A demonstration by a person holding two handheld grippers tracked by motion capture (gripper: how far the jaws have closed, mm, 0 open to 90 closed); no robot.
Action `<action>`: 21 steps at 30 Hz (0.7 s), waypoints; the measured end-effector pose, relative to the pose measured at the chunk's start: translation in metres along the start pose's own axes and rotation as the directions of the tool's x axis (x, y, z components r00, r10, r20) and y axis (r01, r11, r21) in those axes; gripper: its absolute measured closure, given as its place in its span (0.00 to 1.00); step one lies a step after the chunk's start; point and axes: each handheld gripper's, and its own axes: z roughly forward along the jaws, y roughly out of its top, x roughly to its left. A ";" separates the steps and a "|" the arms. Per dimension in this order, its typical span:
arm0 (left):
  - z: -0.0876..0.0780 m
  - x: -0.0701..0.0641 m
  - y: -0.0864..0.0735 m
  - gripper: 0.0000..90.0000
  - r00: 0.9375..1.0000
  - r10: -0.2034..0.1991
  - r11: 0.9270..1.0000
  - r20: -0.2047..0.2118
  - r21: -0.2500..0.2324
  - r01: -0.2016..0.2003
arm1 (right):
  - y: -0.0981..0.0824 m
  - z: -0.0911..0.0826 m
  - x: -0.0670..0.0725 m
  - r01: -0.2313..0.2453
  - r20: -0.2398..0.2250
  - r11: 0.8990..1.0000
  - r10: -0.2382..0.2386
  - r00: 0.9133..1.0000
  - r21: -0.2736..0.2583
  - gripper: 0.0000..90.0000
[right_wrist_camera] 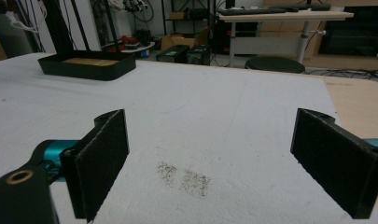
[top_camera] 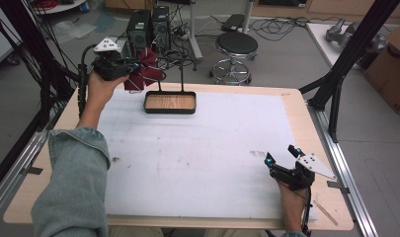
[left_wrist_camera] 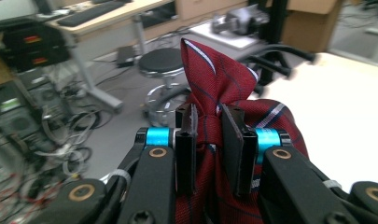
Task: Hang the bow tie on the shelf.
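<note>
Denim sleeve (top_camera: pixel 71 182) nearest, at 7 o'clock. Left gripper (top_camera: pixel 133 66) at 11 o'clock past table edge (top_camera: pixel 79 101), jaws clamped on bunched red tie (left_wrist_camera: pixel 224 84), lifted clear, likely bound for black tray (top_camera: pixel 170 102) beside it. Right gripper (top_camera: pixel 281 155) at 4 o'clock, jaws wide, empty, resting. White mat (top_camera: pixel 197 148) open between.

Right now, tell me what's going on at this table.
A person works with a gripper in each hand. The left gripper is shut on a dark red striped tie, bunched between its jaws and held up in the air by the table's far left corner, just left of the black tray. The tray has a wood-look bottom with nothing in it. The right gripper rests near the right edge of the white mat, jaws wide open, holding nothing.
</note>
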 end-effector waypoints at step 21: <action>-0.001 0.019 -0.034 0.84 0.997 -0.065 0.997 -0.041 0.031 0.066 | 0.000 0.001 0.002 0.008 -0.001 1.000 -0.008 1.000 0.010 0.12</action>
